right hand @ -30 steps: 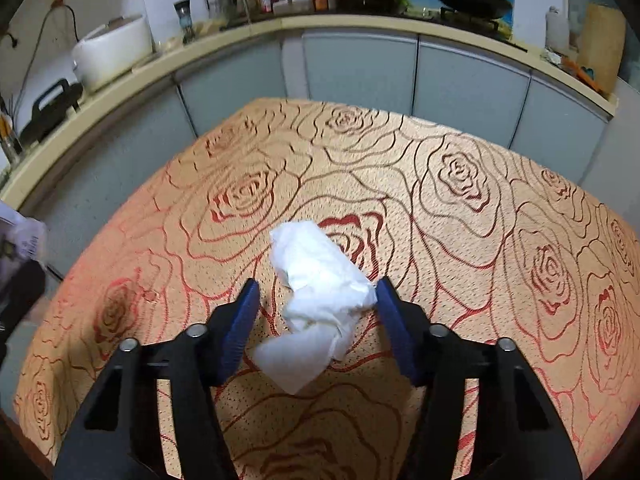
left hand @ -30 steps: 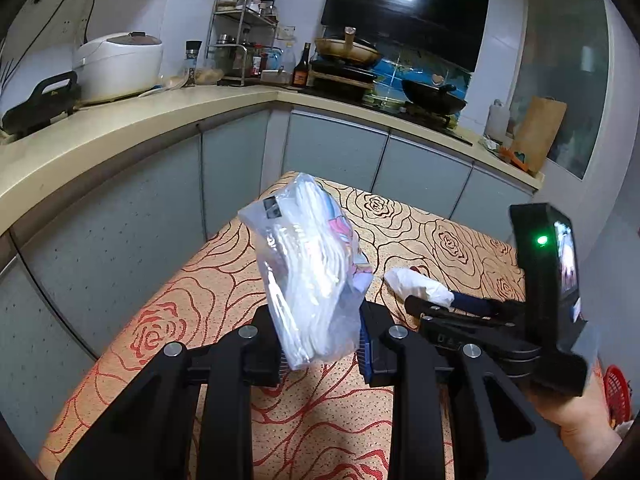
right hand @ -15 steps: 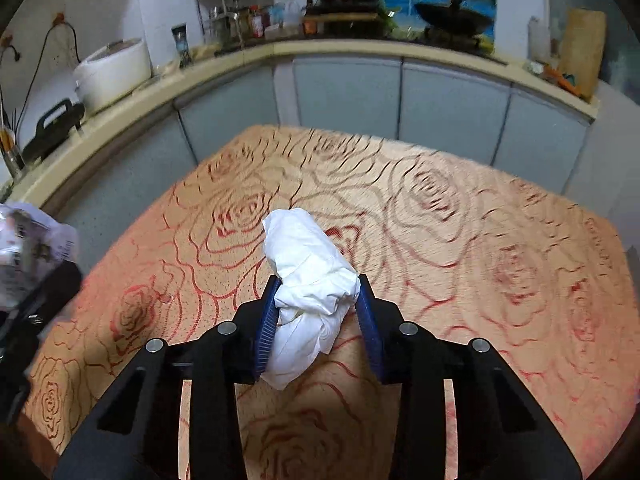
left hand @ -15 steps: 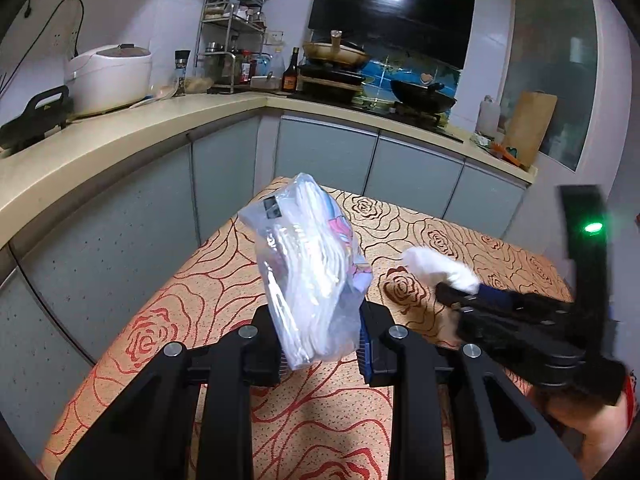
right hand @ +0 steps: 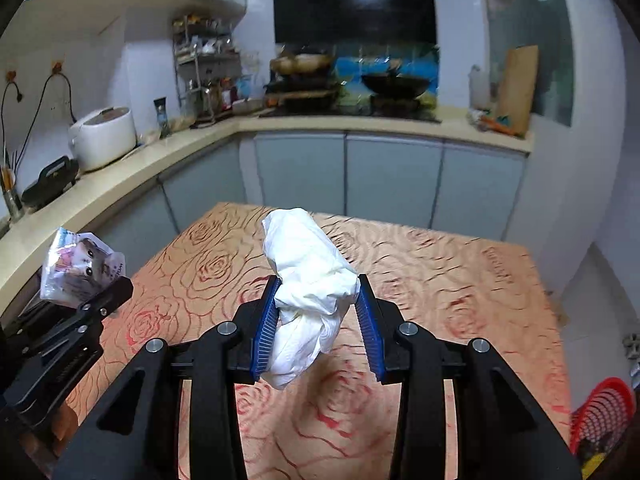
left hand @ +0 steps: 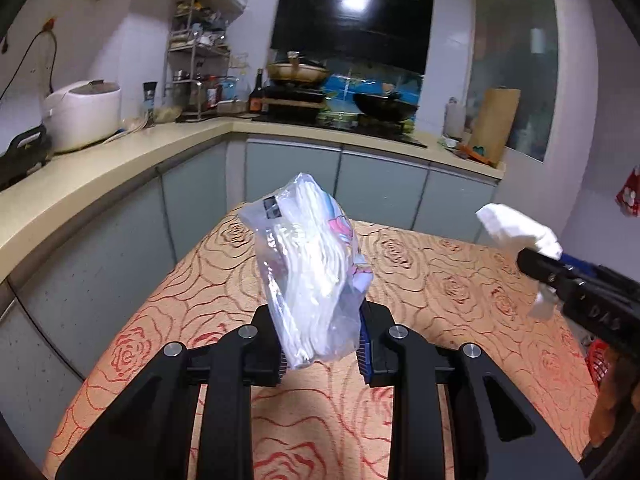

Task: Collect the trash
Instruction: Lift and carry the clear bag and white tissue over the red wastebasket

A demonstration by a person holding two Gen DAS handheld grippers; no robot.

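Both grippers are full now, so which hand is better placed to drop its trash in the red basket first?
Right. The red basket sits low on that side, beside the right gripper holding the crumpled tissue.

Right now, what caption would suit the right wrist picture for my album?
Right gripper clamps a crumpled white tissue above the rose-patterned table, red basket at lower right.

The left gripper (left hand: pixel 322 340) is clamped on a clear plastic packet (left hand: pixel 308 268), pointing slightly downward. The right gripper (right hand: pixel 318 324), likewise angled down, pinches a crumpled white tissue (right hand: pixel 308 280); a hand (left hand: pixel 612 404), apparently the right one, is blurred.
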